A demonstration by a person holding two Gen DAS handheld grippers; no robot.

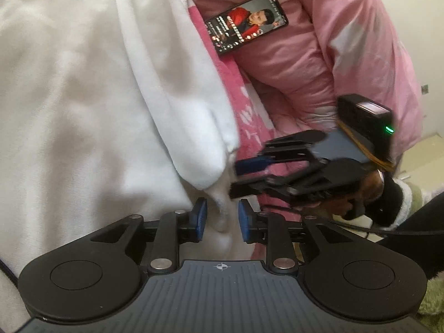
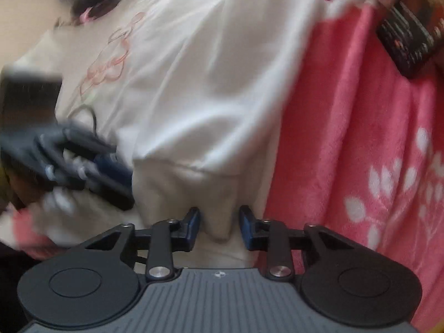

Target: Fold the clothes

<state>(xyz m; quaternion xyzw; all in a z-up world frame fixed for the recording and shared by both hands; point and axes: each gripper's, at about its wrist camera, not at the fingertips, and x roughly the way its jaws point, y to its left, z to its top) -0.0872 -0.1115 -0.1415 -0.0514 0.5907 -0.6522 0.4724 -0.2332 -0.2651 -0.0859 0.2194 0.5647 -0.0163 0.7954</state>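
Left tool (image 1: 220, 217) is spread around a white sweatshirt (image 1: 83, 97) cuff, right tool (image 2: 220, 226) spread around its sleeve end (image 2: 219, 222). Sweatshirt's on the pink blanket (image 2: 360, 138), phone (image 1: 245, 23) well apart.

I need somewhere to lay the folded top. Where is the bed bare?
Free: the pink floral blanket strip between the white garment and the phone. Crowded: the cuff area, where left gripper and right gripper converge; the pink quilt is lumpy.
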